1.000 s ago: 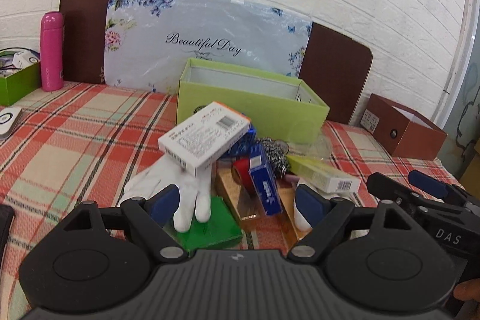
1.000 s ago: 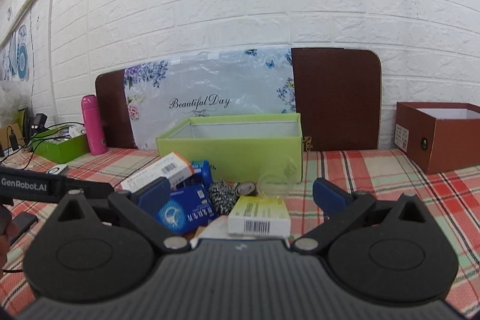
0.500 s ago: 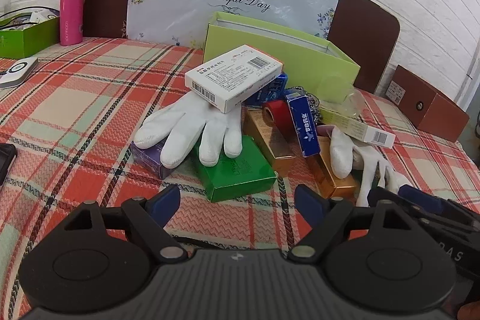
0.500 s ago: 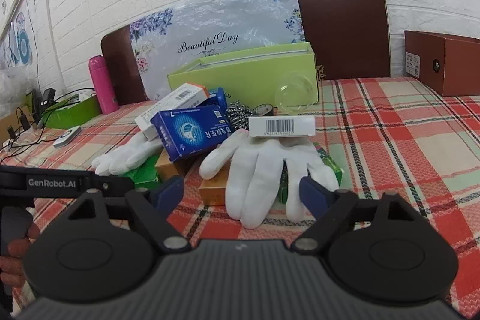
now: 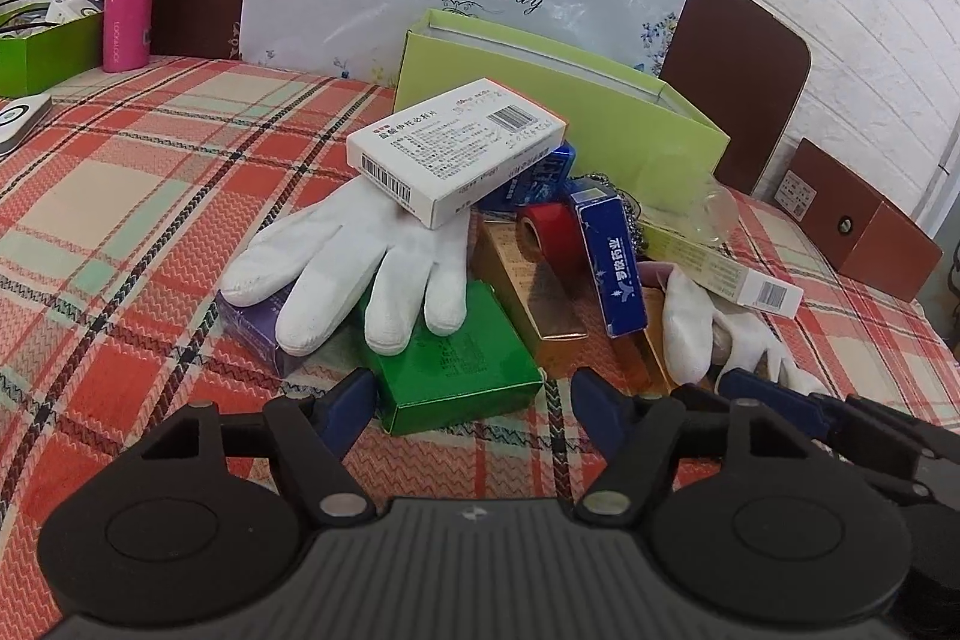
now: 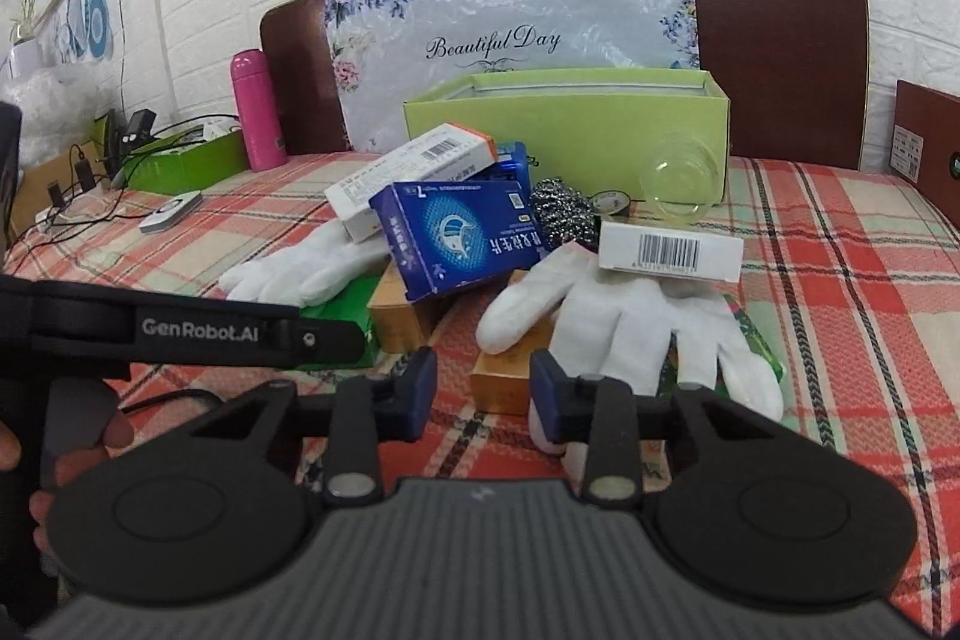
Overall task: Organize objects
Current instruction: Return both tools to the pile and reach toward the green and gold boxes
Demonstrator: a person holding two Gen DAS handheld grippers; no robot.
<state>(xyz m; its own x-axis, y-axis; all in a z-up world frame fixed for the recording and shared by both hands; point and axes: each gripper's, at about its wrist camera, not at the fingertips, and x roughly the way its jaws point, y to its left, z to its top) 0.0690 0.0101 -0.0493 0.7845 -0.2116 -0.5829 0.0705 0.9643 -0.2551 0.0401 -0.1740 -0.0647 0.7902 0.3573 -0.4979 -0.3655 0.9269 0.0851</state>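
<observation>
Cloth (image 5: 108, 196) bare left of pile; green box (image 5: 456, 370) between closing left gripper (image 5: 474, 400) jaws.

Bare plaid tablecloth (image 5: 120, 196) is lying open to the left of the pile, giving a hand free passage there. The heap itself is blocking the middle: a white cloth glove (image 5: 360, 268) is draping over a green cardboard box (image 5: 456, 370), with a white barcoded carton (image 5: 456, 148) tilting on top. Behind, the open lime-green cardboard box (image 6: 570, 124) is walling off the back. More clear cloth is showing right of the second white glove (image 6: 636, 322).
</observation>
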